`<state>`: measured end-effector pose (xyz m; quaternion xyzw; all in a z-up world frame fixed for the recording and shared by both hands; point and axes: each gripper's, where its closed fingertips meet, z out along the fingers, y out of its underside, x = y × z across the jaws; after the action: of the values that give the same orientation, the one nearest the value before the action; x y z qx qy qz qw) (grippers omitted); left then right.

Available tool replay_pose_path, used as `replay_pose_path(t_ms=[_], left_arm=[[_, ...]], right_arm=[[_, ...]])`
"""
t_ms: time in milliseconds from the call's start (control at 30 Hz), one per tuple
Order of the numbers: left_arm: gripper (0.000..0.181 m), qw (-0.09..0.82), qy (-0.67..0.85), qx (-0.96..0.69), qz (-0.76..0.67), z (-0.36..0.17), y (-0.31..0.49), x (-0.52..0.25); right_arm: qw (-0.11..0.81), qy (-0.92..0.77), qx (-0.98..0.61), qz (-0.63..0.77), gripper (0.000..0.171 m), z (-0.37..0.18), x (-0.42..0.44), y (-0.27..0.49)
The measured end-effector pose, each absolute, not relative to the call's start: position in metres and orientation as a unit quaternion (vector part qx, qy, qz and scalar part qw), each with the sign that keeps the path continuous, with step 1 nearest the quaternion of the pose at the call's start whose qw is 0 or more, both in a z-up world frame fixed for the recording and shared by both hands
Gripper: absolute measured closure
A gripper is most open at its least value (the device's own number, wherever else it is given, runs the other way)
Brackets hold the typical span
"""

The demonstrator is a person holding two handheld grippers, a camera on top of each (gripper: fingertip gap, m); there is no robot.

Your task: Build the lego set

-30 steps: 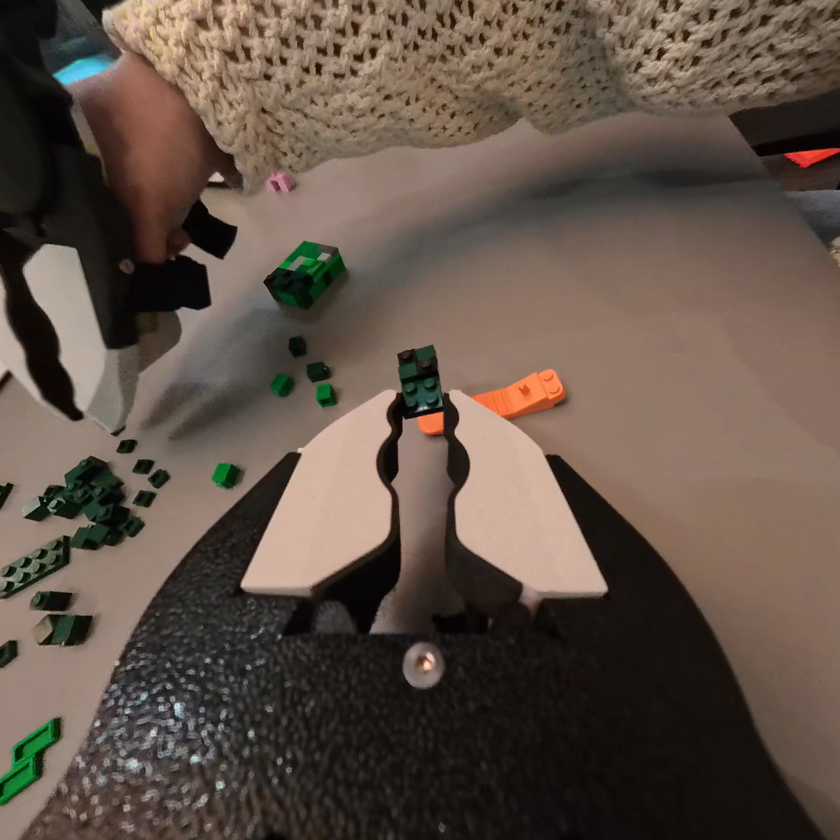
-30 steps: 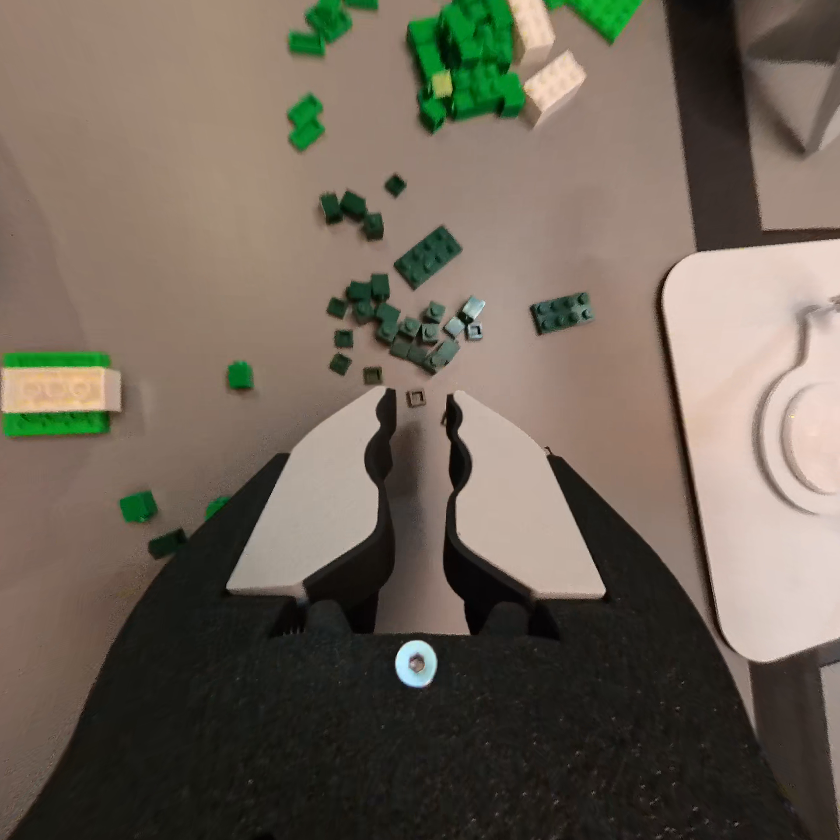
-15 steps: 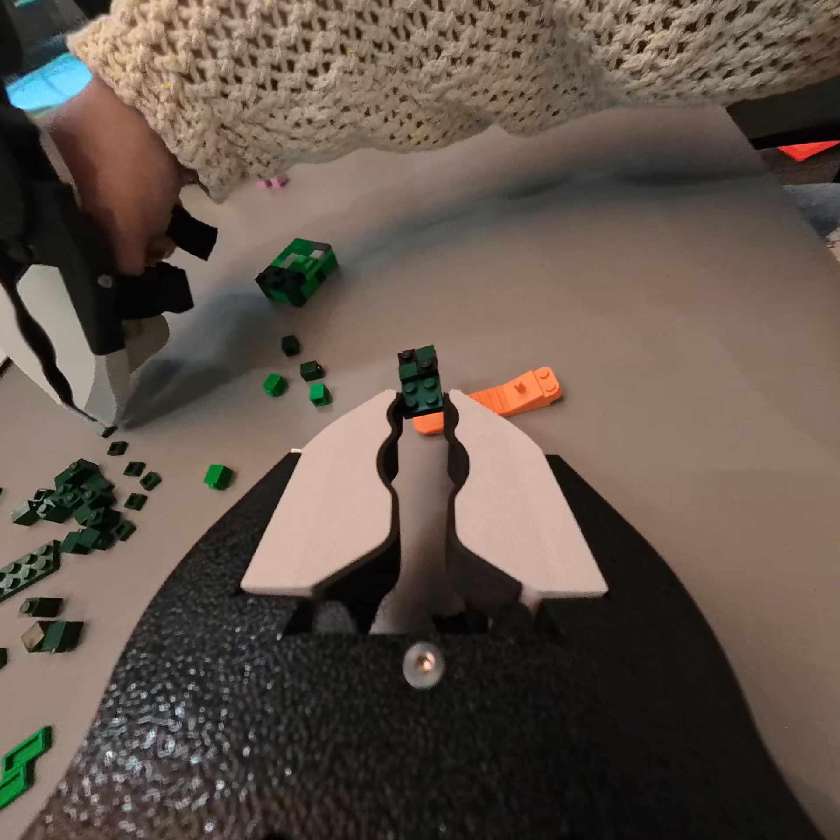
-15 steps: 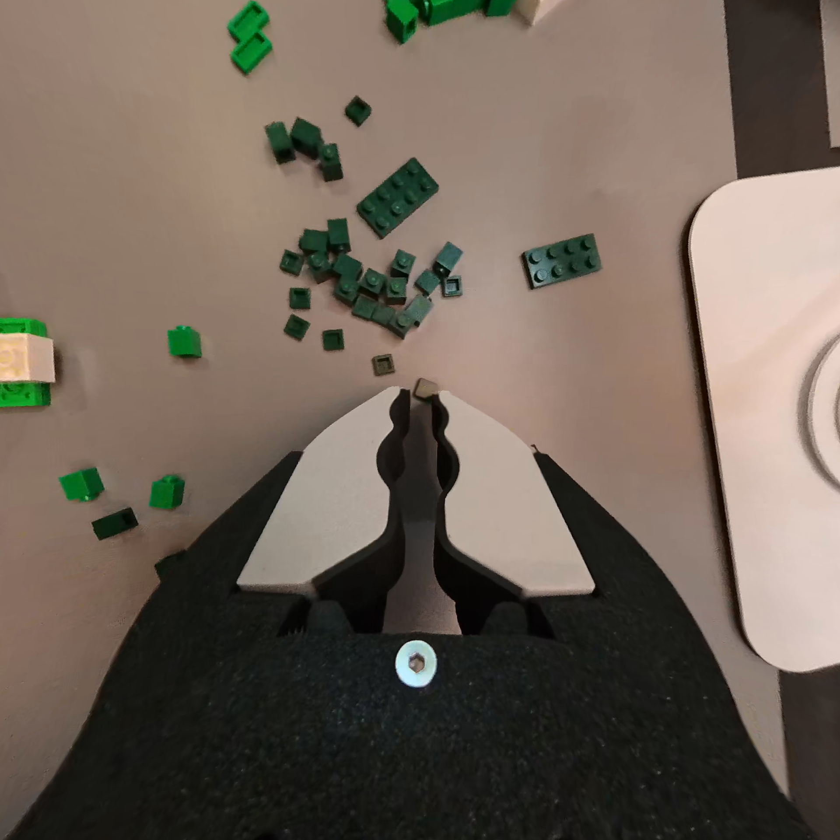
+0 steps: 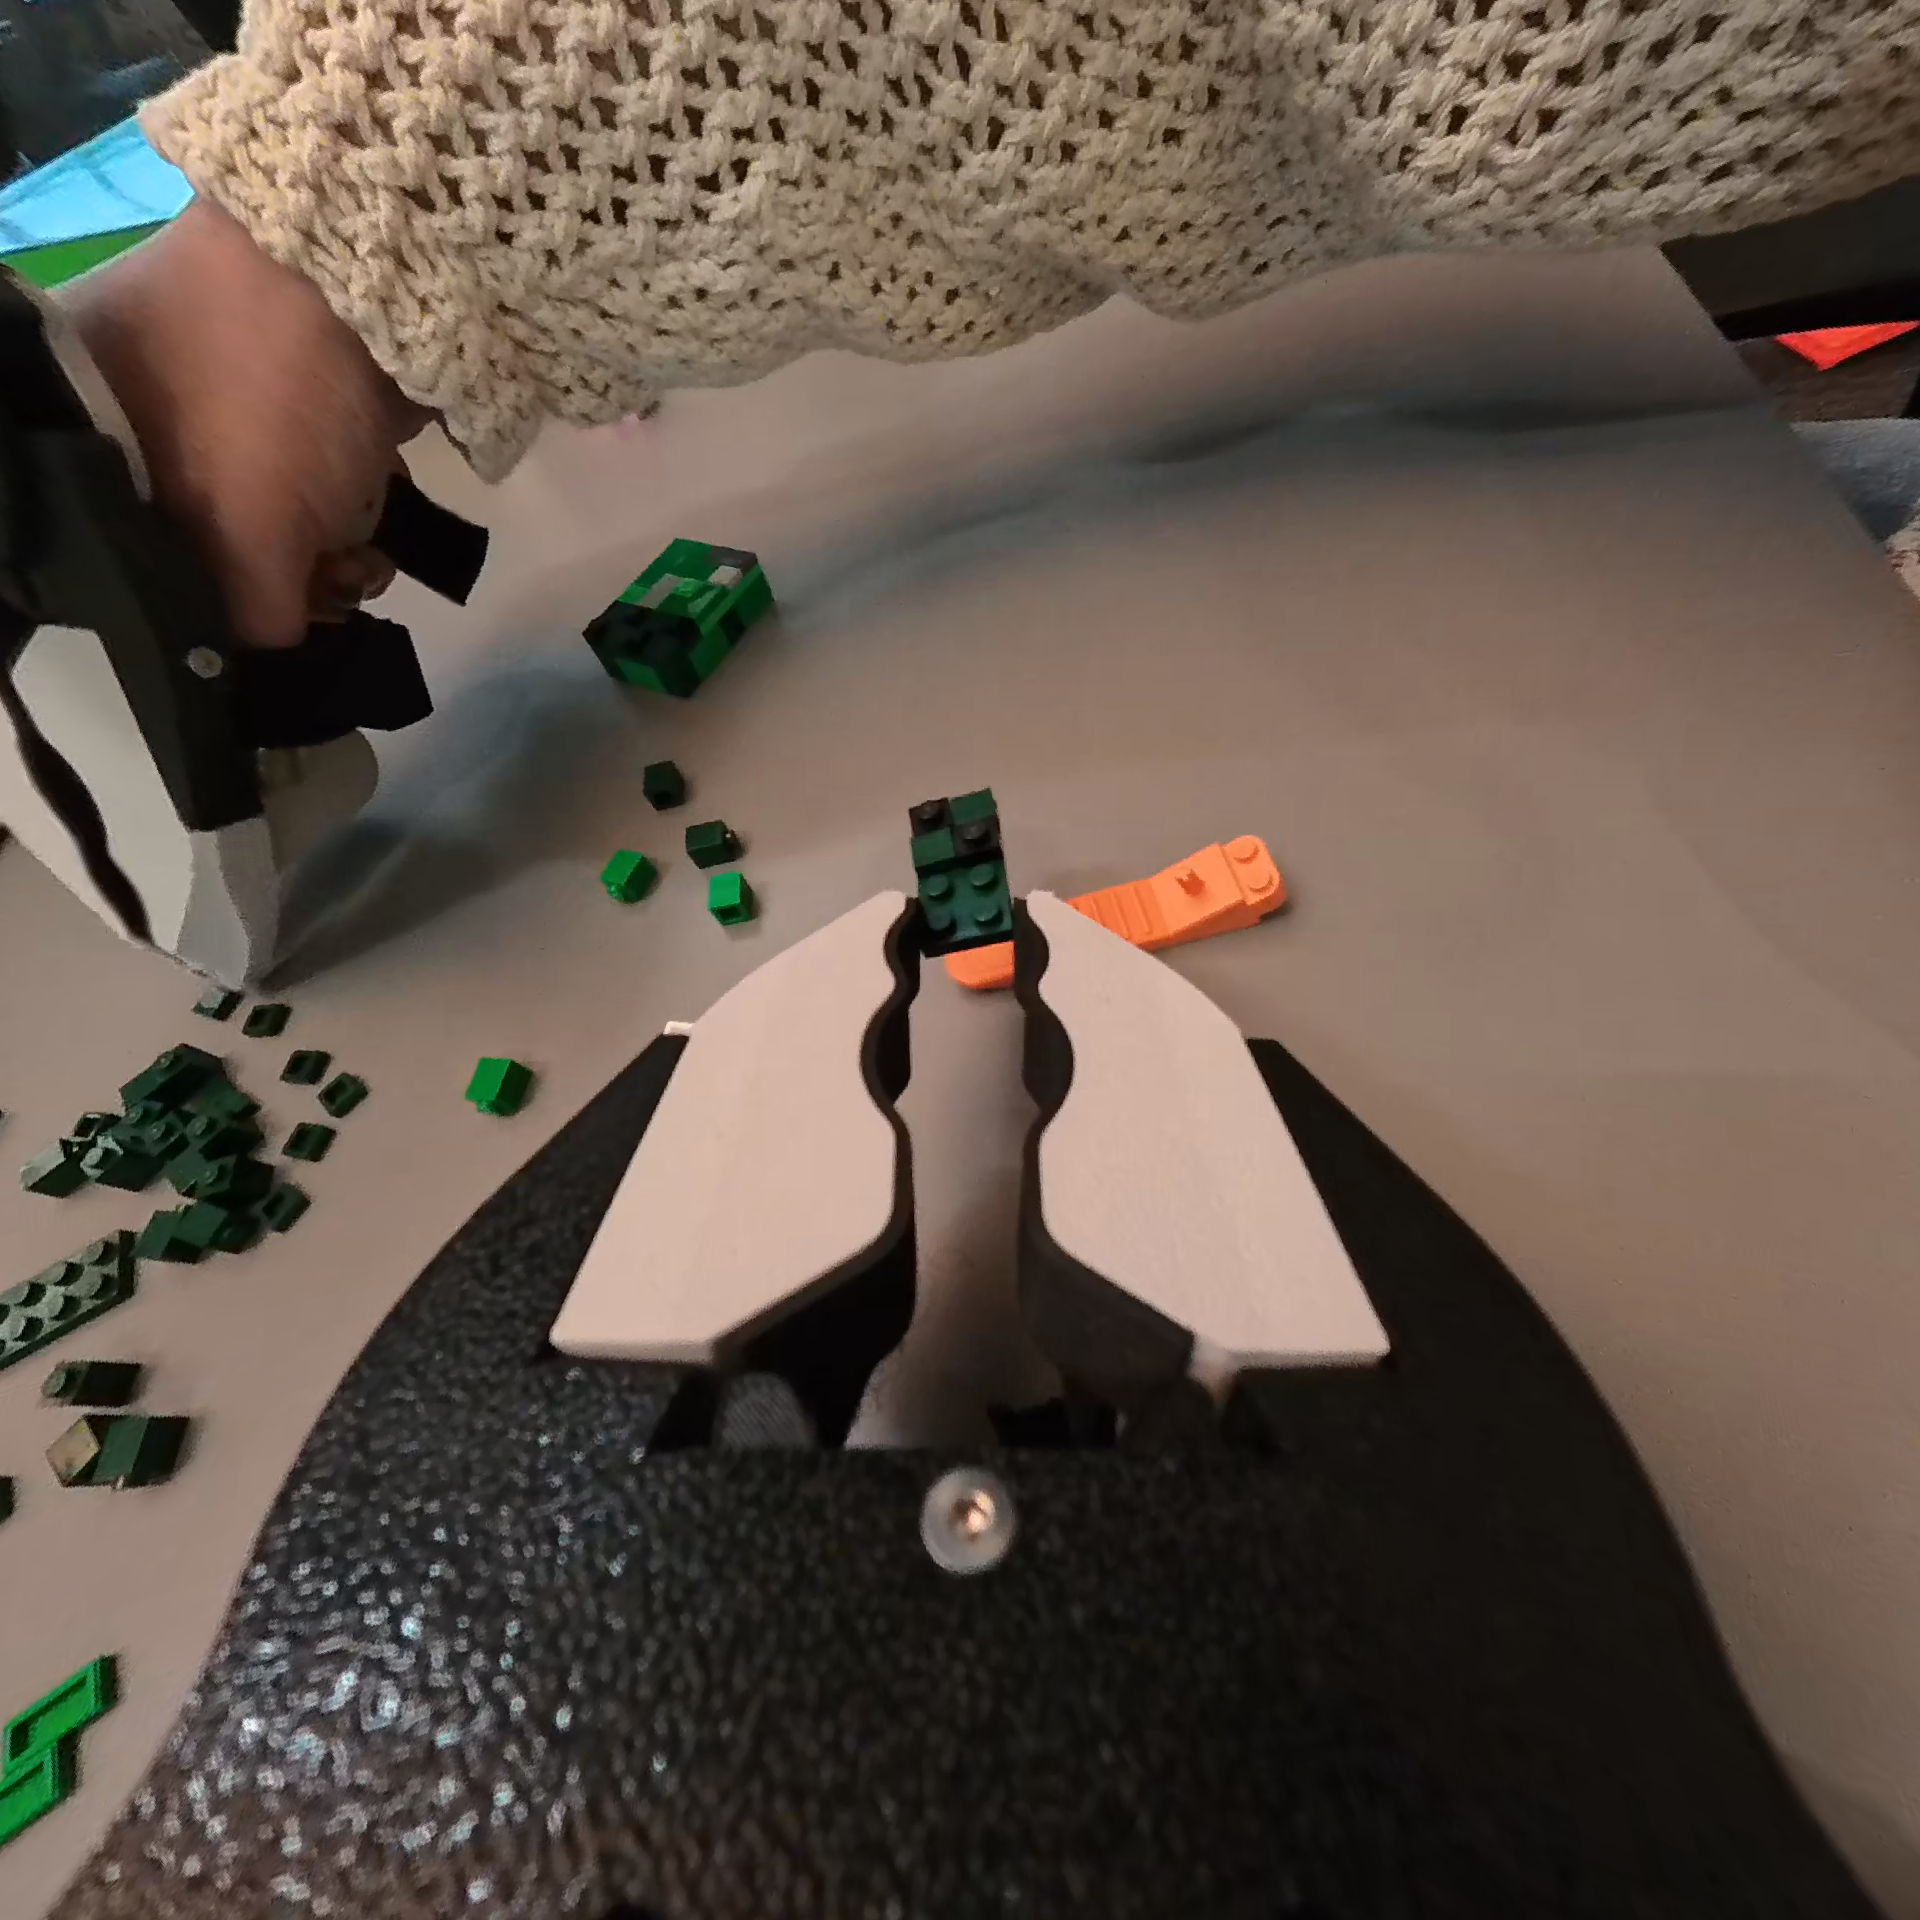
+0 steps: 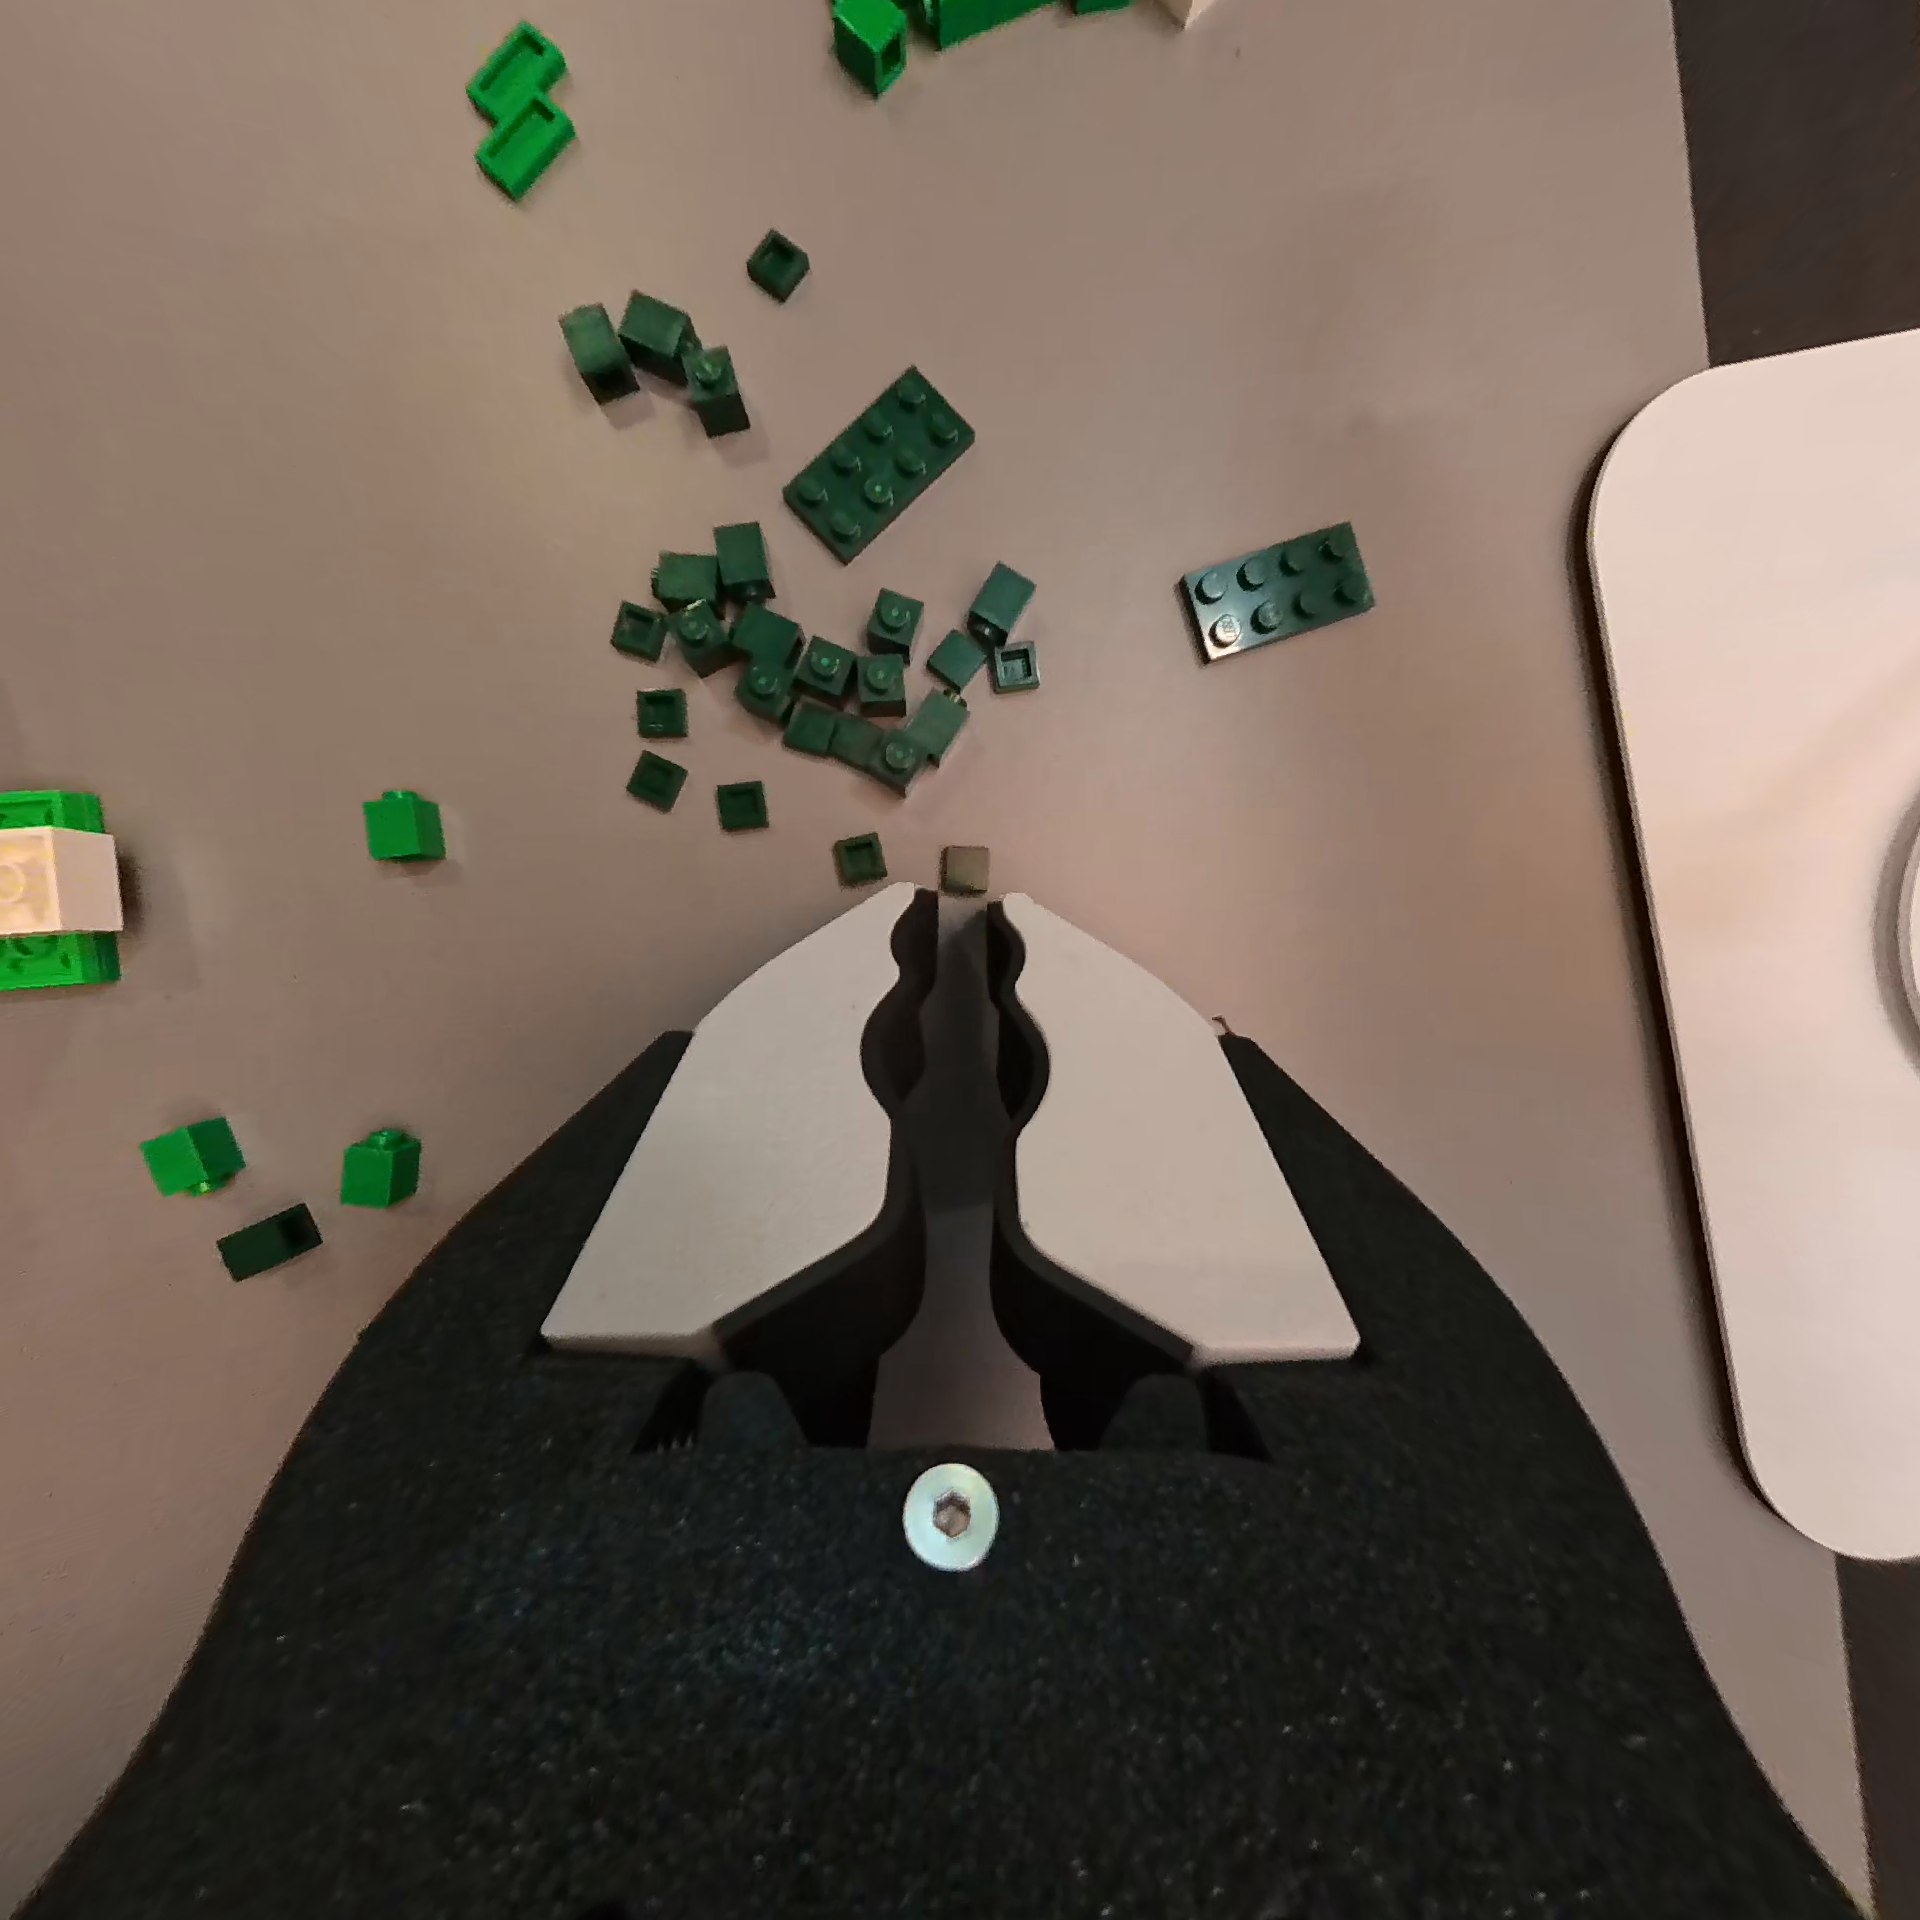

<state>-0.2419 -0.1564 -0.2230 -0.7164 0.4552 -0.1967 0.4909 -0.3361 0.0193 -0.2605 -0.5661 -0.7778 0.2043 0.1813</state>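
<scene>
The left gripper [image 5: 961, 920] is nearly closed, pinching a small dark green lego stack [image 5: 961, 873] above the grey desk [image 5: 1455, 831]. The right gripper [image 6: 961, 904], almost closed, nips one tiny dark piece [image 6: 964, 869] beside a scatter of dark green bricks [image 6: 821, 665]. Only the left view shows an orange lever tool [image 5: 1174, 899], a green cube [image 5: 681, 618] and a knitted sleeve [image 5: 935, 156] overhead.

1. A hobby or play tabletop: a plain grey table [image 6: 1299, 260] strewn with loose green Lego bricks [image 6: 821, 665]
2. An orange brick separator [image 5: 1164, 904] lies there
3. Room type cannot be told
</scene>
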Motion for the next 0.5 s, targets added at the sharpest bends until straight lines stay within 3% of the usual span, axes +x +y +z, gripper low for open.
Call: replay_pose_path(t_ms=[500], left_arm=[[0.165, 0.490, 0.456, -0.716, -0.198, -0.2242, -0.1572, -0.2427]], right_arm=[[0.196, -0.780, -0.556, 0.209, 0.164, -0.2618, -0.3446, 0.0214]])
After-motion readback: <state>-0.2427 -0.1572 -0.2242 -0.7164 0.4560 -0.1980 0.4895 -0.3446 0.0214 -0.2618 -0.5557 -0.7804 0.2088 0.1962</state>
